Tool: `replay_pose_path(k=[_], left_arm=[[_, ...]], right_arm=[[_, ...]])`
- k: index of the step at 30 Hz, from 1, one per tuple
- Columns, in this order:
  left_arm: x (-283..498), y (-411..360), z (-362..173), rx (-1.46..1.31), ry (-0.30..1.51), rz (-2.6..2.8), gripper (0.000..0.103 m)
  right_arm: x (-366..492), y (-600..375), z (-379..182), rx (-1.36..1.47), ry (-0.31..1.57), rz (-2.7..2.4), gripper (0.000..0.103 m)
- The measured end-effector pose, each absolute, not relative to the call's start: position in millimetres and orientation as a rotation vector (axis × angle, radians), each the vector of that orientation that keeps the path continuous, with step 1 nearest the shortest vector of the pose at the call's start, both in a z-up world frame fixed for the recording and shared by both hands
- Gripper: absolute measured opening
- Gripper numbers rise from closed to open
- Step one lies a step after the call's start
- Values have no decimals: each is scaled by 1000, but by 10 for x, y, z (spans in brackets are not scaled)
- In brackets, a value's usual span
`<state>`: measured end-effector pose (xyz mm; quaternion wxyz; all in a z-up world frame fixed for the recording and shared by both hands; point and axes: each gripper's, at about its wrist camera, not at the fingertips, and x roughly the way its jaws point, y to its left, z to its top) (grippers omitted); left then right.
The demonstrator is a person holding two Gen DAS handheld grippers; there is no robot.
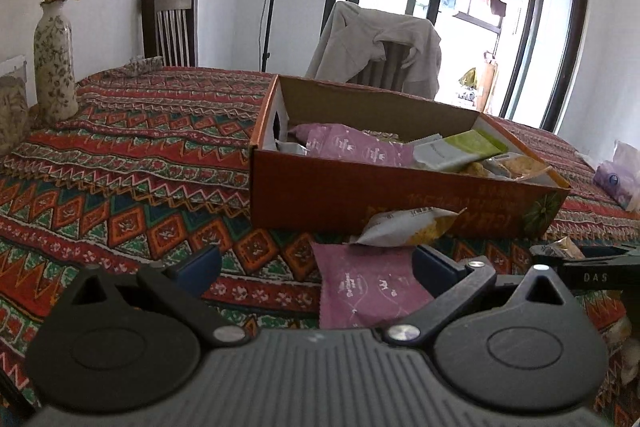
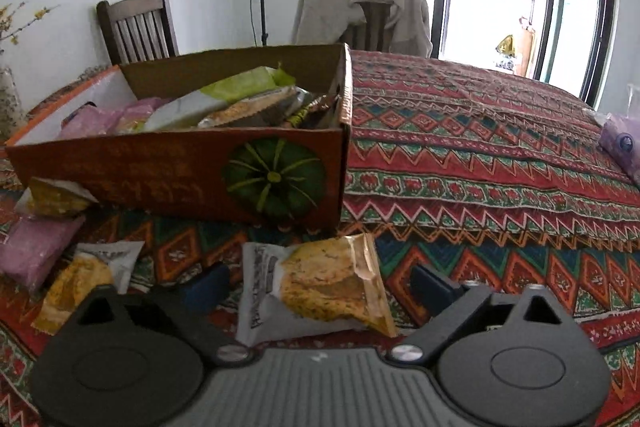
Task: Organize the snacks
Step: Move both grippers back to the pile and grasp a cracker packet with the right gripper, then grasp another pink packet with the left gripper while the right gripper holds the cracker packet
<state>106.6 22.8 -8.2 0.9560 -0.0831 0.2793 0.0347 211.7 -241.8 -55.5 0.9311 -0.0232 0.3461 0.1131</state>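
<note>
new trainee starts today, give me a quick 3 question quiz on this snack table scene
1. True or false: the orange box already has snacks in it.
2. Which packet lies between the fingers of the left gripper? A) purple packet B) green packet
3. What hangs over the chair behind the box?

Key:
1. True
2. A, the purple packet
3. A beige jacket

Left wrist view: low over counter (image 1: pixel 132 163), angled down, facing orange box (image 1: pixel 360 199) from its left end. Right wrist view: equally low and near, facing box right end. Shared: box, two chairs, window.
</note>
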Motion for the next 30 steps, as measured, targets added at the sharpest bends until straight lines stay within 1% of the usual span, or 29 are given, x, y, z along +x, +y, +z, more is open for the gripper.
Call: replay_pose_path(k=[1, 2, 5, 6, 16, 23, 30], left_arm=[[1074, 217, -86, -169, 570, 67, 103], [1077, 206, -91, -169, 573, 63, 103], [1115, 155, -103, -165, 587, 51, 103], [1134, 134, -110, -164, 596, 46, 103], [1422, -115, -212, -203, 705, 2, 103], [1540, -274, -293, -142, 755, 47, 103], [1514, -279, -352, -95, 744, 81, 103]], right_arm=[[2098, -2421, -546, -47, 700, 235, 70], [2079, -2421, -531, -46, 695, 237, 65], [1997, -2412, -520, -49, 682, 248, 61], [1962, -2412, -513, -46, 673, 250, 57], [1693, -2448, -304, 9, 548, 238, 57], [1644, -2477, -344, 36, 553, 245, 57], [1690, -2509, -418, 64, 563, 248, 57]])
